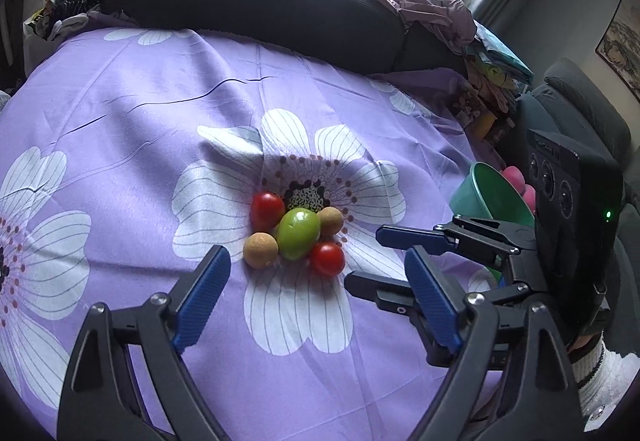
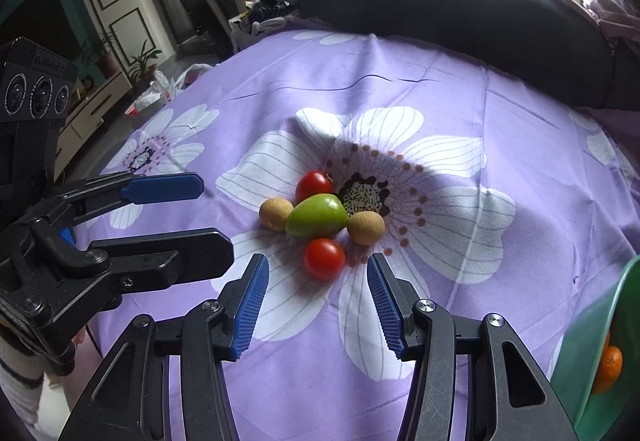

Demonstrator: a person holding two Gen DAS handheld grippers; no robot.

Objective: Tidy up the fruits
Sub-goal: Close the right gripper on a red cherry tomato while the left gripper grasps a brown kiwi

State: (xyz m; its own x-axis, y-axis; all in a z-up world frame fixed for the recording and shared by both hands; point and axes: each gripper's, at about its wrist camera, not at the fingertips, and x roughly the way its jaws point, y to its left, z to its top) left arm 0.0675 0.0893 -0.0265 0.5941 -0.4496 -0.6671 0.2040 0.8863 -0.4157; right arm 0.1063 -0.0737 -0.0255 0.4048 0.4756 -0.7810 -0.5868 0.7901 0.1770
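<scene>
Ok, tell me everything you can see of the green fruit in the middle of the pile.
The green fruit is the largest of the cluster, smooth and glossy, oval with a slightly pointed end, lying on its side on the purple floral sheet. Two red tomatoes and two tan round fruits ring it, pressed close or touching. No fingers touch it; the right gripper is open just short of the near tomato, and the left gripper is open too.

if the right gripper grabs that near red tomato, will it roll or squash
The near tomato looks round and glossy, so it probably rolls if nudged and may slip between the ridged pads. It looks thin-skinned, so a hard squeeze might bruise it. The soft sheet may slow rolling.
</scene>
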